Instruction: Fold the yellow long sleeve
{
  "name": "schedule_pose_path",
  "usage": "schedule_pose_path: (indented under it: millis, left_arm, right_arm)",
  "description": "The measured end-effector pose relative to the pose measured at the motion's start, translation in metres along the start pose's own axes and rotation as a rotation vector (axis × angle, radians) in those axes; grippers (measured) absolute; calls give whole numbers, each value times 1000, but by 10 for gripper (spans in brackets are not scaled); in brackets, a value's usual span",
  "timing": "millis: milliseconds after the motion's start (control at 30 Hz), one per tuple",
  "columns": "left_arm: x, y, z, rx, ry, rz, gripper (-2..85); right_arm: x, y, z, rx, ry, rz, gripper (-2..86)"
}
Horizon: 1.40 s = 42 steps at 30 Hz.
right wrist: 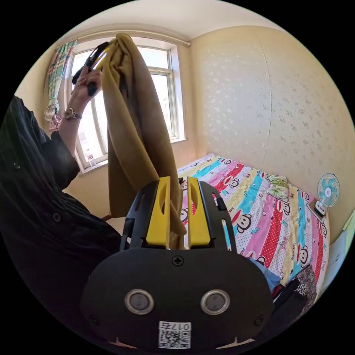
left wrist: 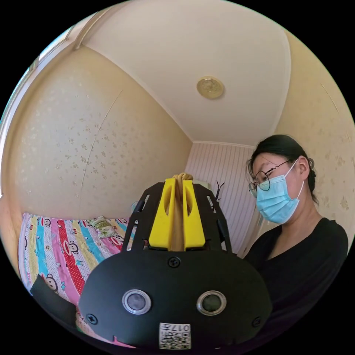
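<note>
Two grippers, one garment. I've got the left gripper (left wrist: 178,181) clenched on a bunch of the yellow long sleeve (right wrist: 135,122), held high near the window (right wrist: 162,100); cloth pokes out past the jaw tips. Right gripper (right wrist: 178,185) sits lower w/ fabric running between its jaws, but jaws look apart, so can't tell if it's gripping. Shirt hangs between both, off the bed (right wrist: 259,210). One person (left wrist: 296,236) on the right in left gripper view, one fan (right wrist: 327,194) far right by the bed.
</note>
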<state>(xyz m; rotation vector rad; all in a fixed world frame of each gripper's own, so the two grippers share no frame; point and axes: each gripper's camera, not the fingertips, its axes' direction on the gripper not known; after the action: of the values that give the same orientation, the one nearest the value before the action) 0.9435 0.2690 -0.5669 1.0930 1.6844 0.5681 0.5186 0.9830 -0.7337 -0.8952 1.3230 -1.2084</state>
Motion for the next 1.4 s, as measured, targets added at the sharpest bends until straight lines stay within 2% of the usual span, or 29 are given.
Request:
schedule_pose_path:
  millis: [67, 200, 367, 533, 633, 700, 767, 800, 867, 1000, 1100, 1167, 1300, 1400]
  left_arm:
    - [19, -3, 4, 1, 15, 22, 20]
    - [32, 5, 26, -30, -15, -20, 19]
    - [44, 18, 61, -79, 70, -84, 18]
    - [73, 24, 78, -133, 118, -51, 19]
    - [85, 21, 63, -93, 123, -28, 19]
    - [90, 18, 54, -73, 143, -10, 21]
    - [95, 16, 54, -59, 125, -9, 22]
    - [96, 16, 57, -61, 115, -14, 22]
    - [97, 14, 73, -70, 99, -40, 23]
    - [95, 9, 103, -112, 116, -95, 25]
    - [92, 6, 133, -178, 130, -148, 29]
    - [91, 2, 153, -213, 181, -185, 32]
    - [93, -11, 165, -245, 172, -190, 34]
    - [91, -24, 164, -245, 185, -199, 34]
  right_arm:
    - [8, -6, 14, -25, -19, 23, 75]
    - [4, -18, 26, -67, -223, 11, 86]
    - [-3, 8, 11, -8, -176, 55, 109]
    - [23, 18, 16, -16, 1, 208, 40]
    - [43, 3, -25, 102, 199, 209, 36]
    - [79, -8, -63, 226, 292, 311, 42]
    - [119, -18, -76, 216, 182, 421, 52]
    - [140, -25, -76, 137, 76, 462, 61]
    - [145, -19, -81, 138, 31, 479, 75]
    - [99, 30, -104, 304, 134, 396, 102]
    - [72, 61, -116, 311, -37, 289, 125]
    - [46, 76, -121, 289, -117, 188, 143]
    - [-2, 102, -128, 233, -247, 67, 167]
    - [-11, 111, -125, 222, -240, 73, 159]
